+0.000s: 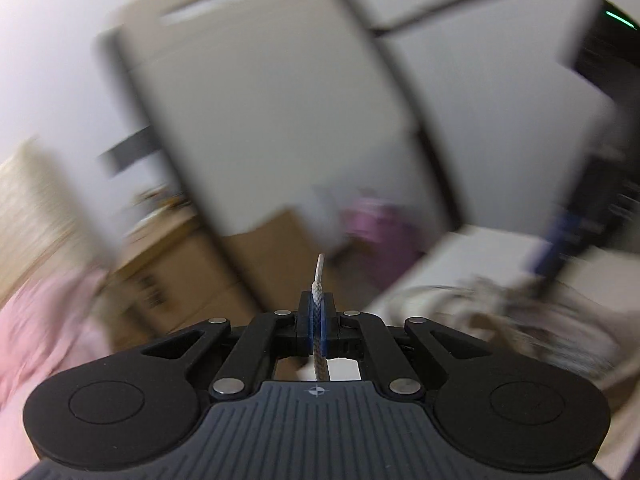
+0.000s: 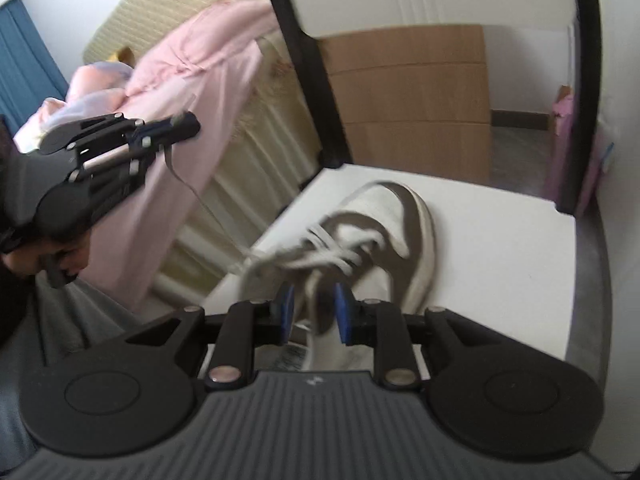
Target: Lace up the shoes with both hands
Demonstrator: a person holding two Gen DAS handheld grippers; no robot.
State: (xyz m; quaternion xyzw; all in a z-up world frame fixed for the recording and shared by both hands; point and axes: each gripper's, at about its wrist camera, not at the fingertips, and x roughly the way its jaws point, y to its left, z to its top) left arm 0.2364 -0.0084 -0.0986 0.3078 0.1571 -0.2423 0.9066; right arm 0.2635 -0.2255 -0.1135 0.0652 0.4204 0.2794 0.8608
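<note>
A white and grey sneaker (image 2: 400,216) lies on the white table (image 2: 500,264), toe pointing away, with its white laces (image 2: 332,258) loosely crossed. In the left wrist view, my left gripper (image 1: 318,300) is shut on a grey lace (image 1: 319,276), whose aglet sticks out past the pads. The right wrist view shows that left gripper (image 2: 184,124) raised off to the left of the table. The thin lace (image 2: 200,196) runs from it down to the shoe. My right gripper (image 2: 314,308) hovers over the shoe's opening, its blue pads (image 2: 286,308) apart with nothing pinched.
A black chair frame (image 2: 304,80) stands at the table's far edge, with a cardboard box (image 2: 412,100) behind it. A pink blanket (image 2: 192,92) hangs over a bed at the left. A pink bag (image 2: 564,140) sits at the far right. The left wrist view is heavily blurred.
</note>
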